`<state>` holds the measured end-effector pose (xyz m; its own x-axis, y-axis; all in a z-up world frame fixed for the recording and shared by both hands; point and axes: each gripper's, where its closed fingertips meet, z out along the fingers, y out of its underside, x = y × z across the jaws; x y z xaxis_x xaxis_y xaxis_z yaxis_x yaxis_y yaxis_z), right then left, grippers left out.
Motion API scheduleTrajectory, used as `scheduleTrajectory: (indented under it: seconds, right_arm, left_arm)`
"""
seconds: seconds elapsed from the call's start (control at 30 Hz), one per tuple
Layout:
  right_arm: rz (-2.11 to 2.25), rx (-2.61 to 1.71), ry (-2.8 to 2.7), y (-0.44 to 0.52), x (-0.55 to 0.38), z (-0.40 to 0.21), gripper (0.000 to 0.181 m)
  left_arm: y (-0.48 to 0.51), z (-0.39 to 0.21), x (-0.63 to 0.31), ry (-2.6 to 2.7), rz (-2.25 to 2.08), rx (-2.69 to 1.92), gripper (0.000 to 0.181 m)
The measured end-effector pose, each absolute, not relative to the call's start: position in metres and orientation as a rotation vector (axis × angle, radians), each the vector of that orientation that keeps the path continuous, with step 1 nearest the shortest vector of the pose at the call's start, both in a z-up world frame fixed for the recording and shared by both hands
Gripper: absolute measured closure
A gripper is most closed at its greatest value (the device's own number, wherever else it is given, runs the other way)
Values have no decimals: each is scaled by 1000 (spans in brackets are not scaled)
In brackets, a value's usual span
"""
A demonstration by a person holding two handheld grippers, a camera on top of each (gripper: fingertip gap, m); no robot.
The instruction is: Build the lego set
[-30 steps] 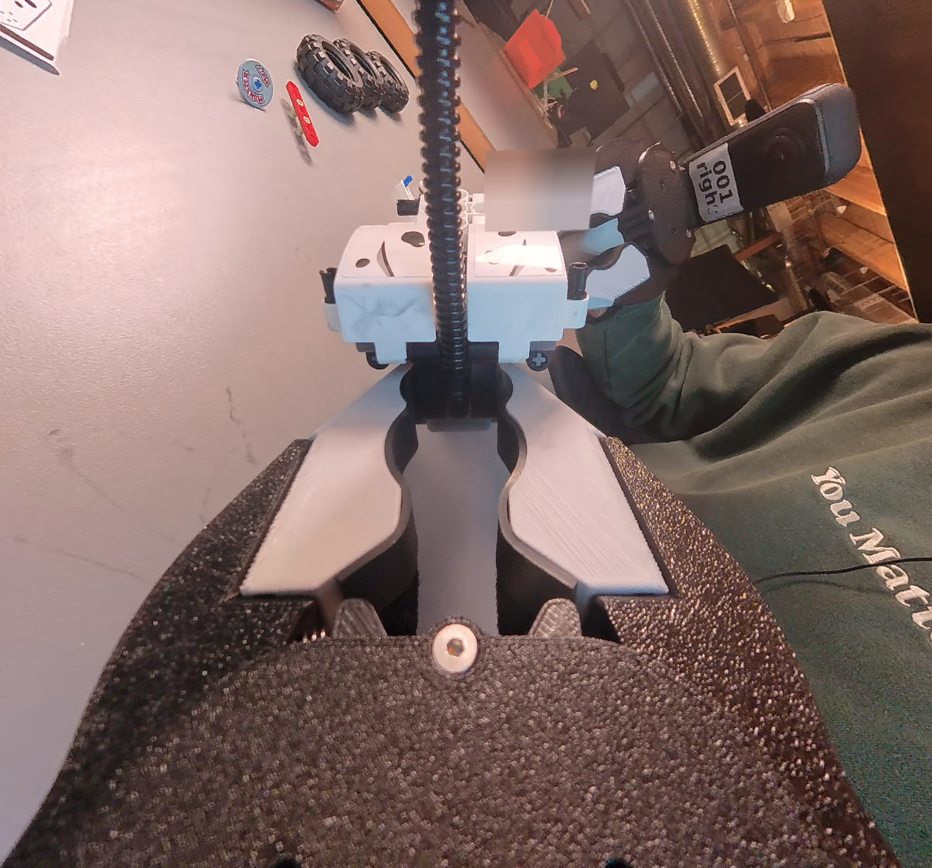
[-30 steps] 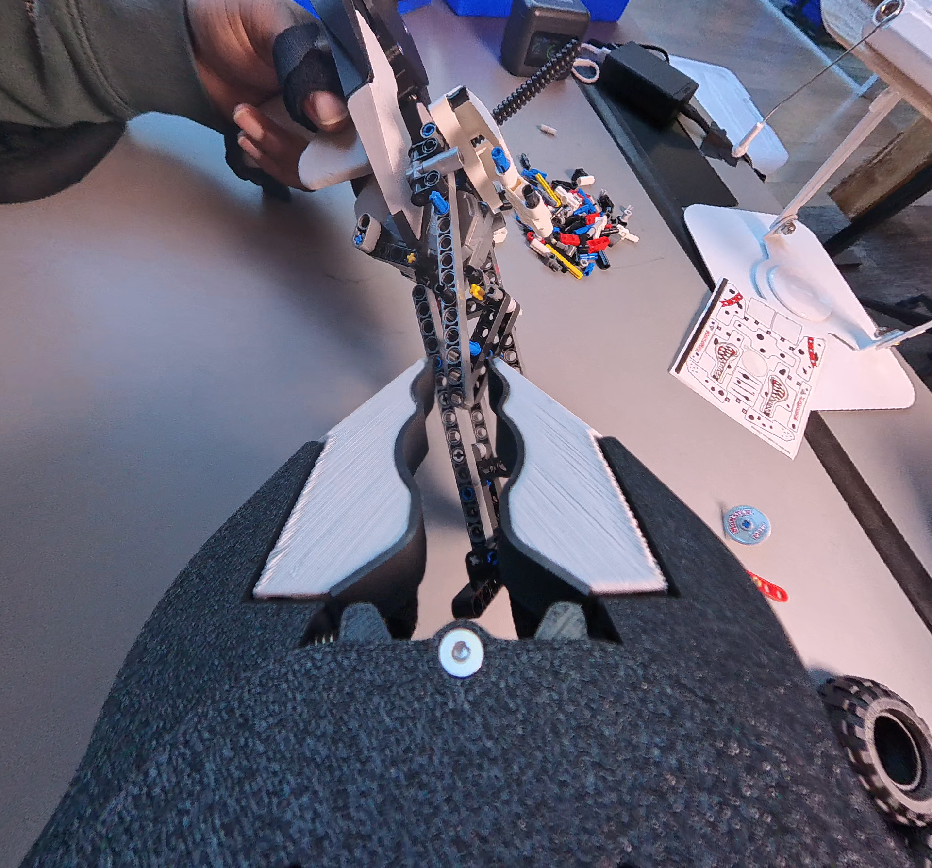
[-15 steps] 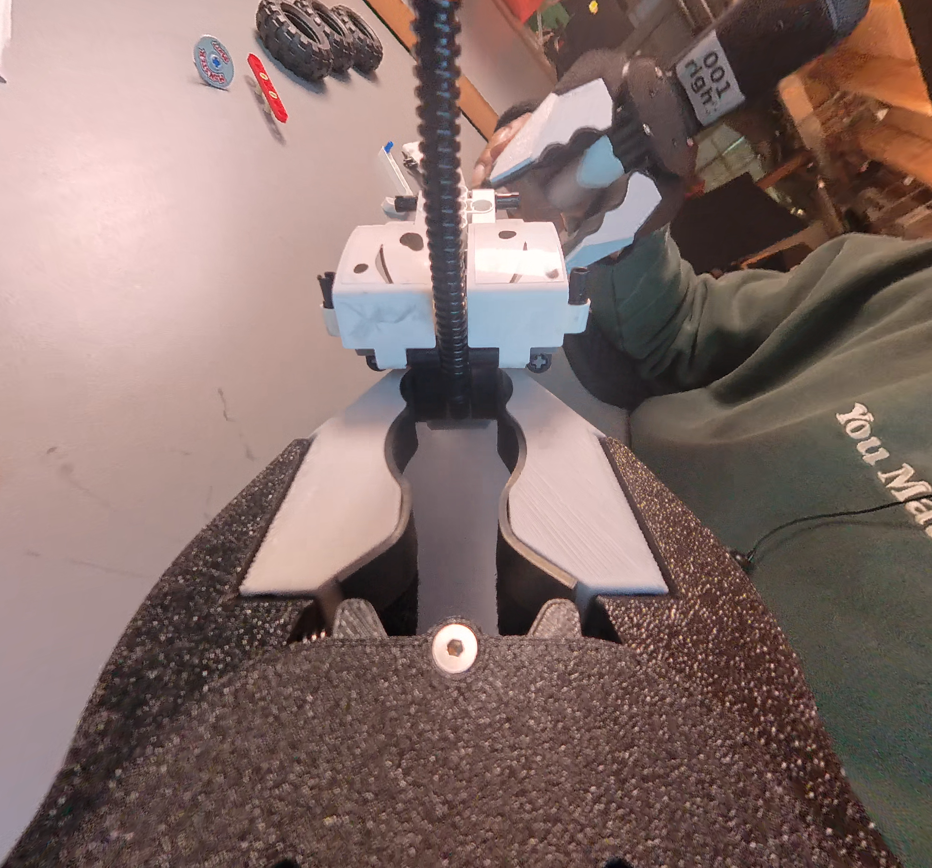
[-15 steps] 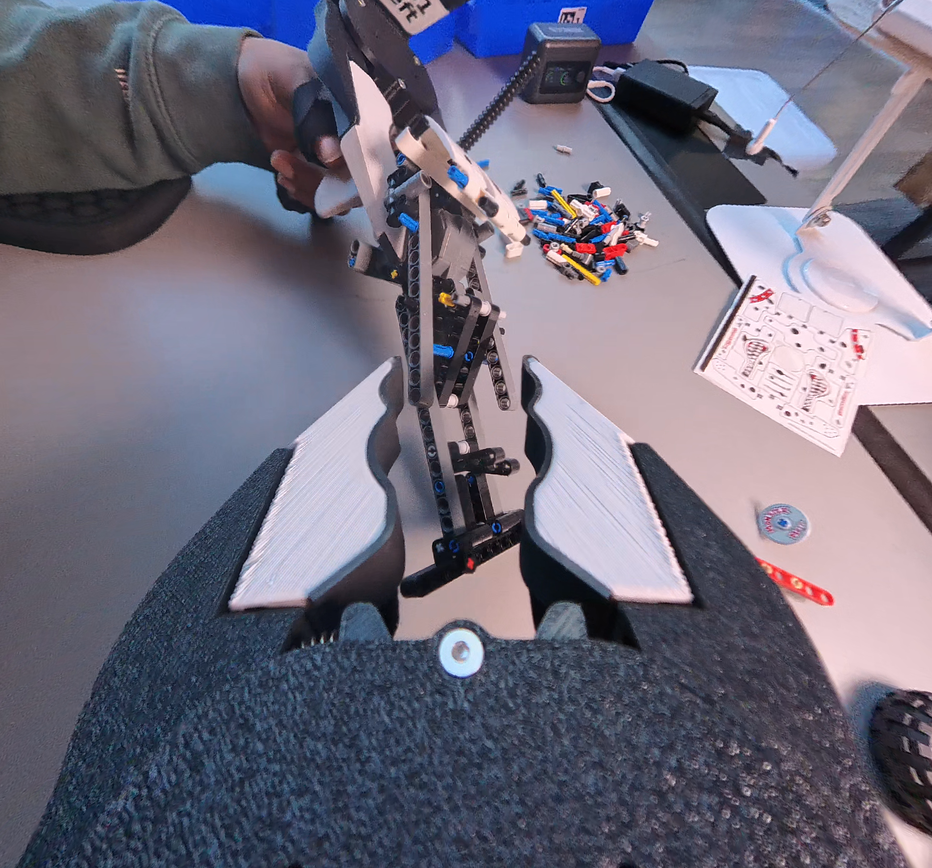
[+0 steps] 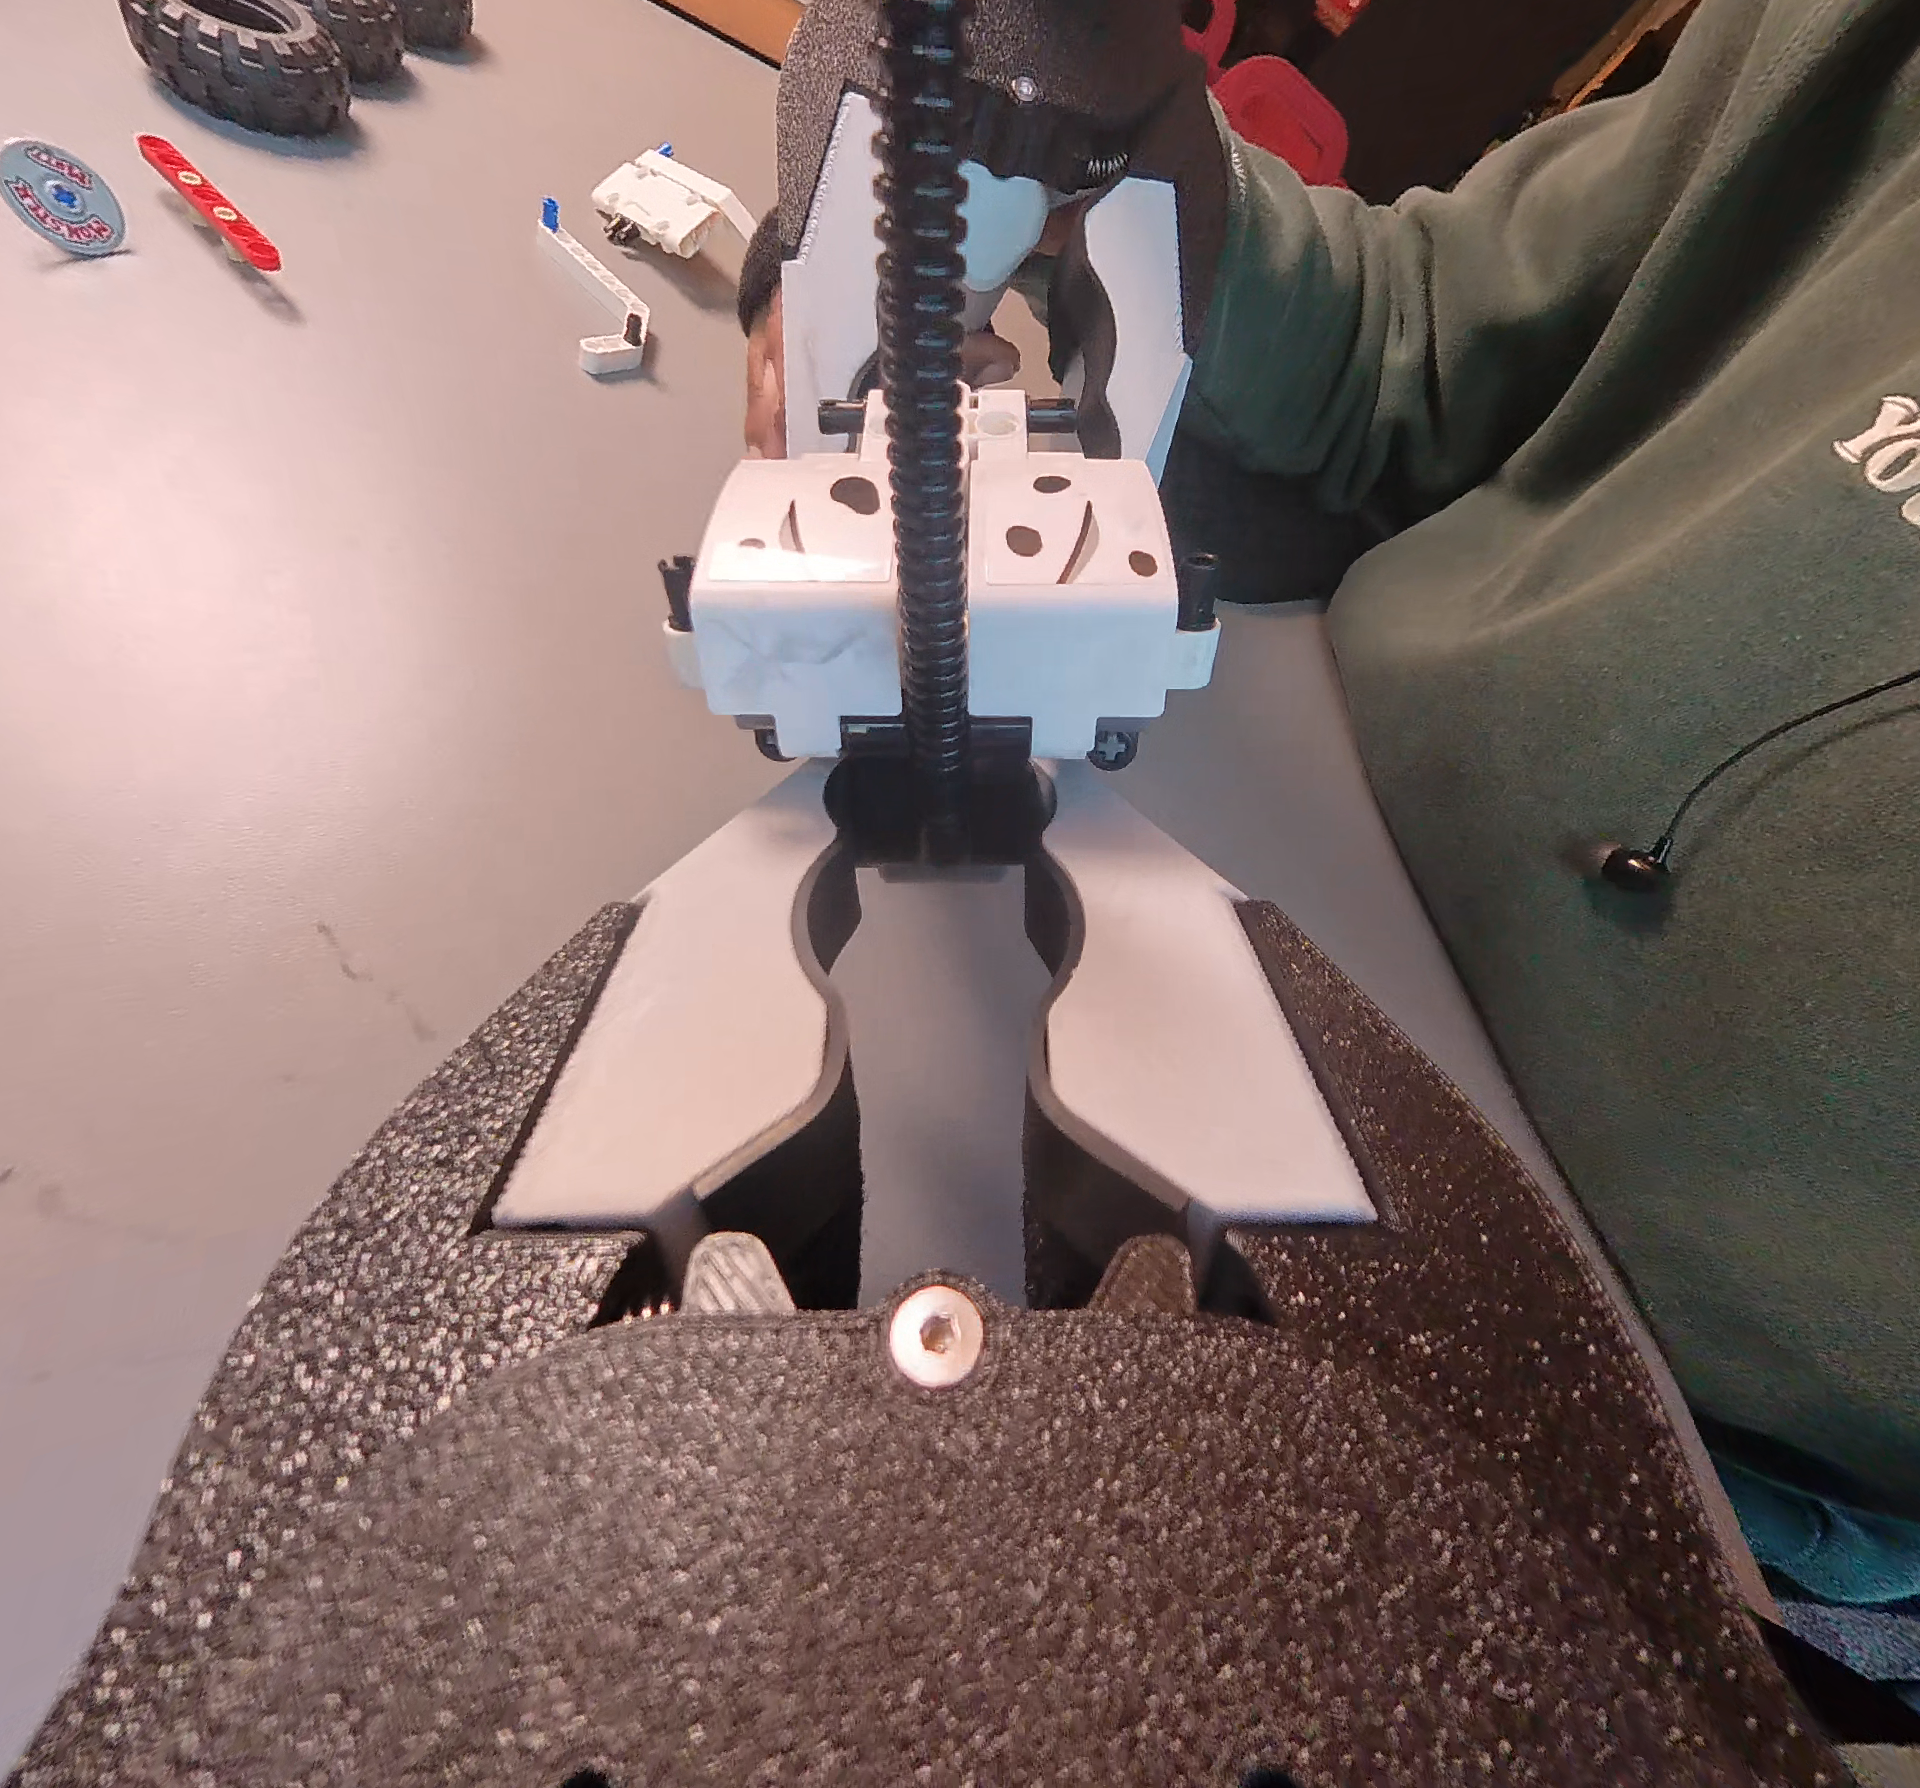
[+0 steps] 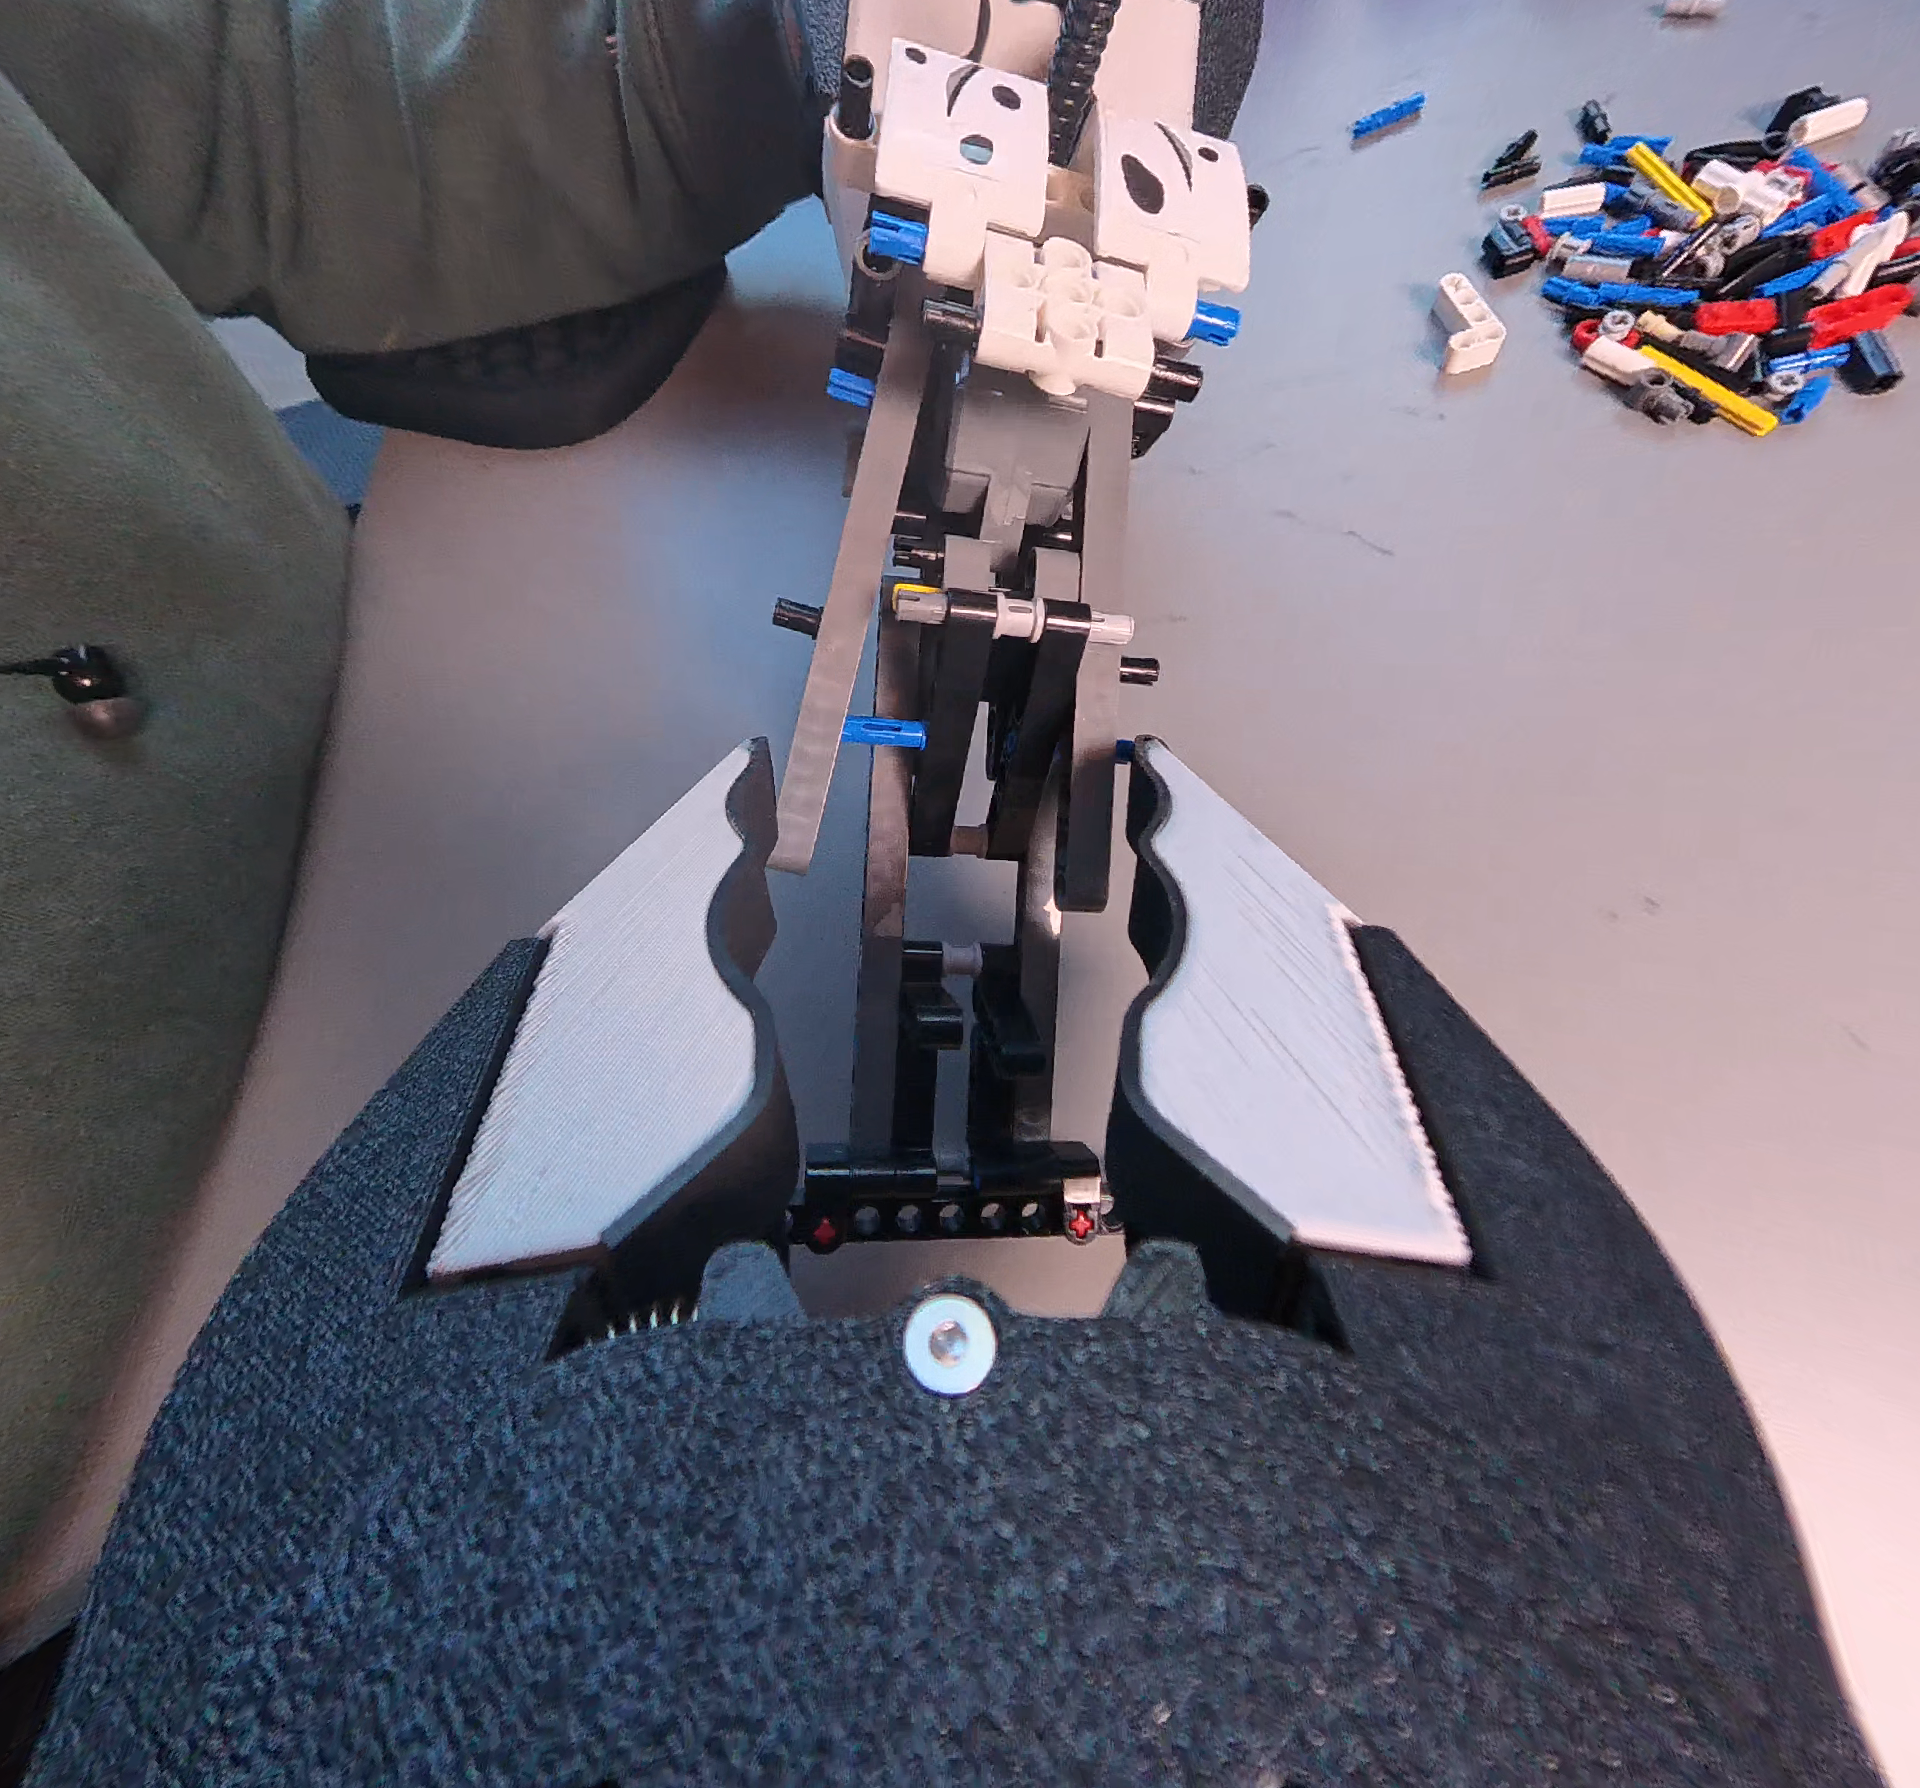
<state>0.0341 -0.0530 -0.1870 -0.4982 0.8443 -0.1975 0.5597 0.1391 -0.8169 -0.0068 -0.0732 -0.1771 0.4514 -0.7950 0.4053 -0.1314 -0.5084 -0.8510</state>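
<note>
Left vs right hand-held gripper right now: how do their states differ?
The left hand-held gripper is shut on the Lego model's black end; the right hand-held gripper is open, its fingers either side of the model's beams without clamping them. Both line up on the same model, from opposite ends.

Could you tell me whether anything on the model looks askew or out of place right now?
Yes: on the lego model, the grey side beam splays outward at its lower end, while the opposite beam runs straight. The right tool is open around it.
</note>
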Motion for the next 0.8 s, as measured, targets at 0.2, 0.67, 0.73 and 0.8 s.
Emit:
scheduleTrajectory:
  seconds: [0.2, 0.67, 0.73, 0.8]
  right_arm:
    - [1299, -1376, -2083, -49, 33, -187, 115]
    - [1368, -1454, -2007, -36, 31, -189, 120]
    - [1348, -1450, -2014, -36, 31, -190, 120]
    - [1338, -1453, -2014, -35, 31, -192, 120]
  left_arm:
    - [-68, -179, -9, 752, -1049, -1934, 155]
    - [-56, -185, -25, 650, -959, -2007, 150]
    - [-56, -188, -26, 660, -934, -2021, 148]
    - [-55, -191, -28, 666, -904, -2040, 147]
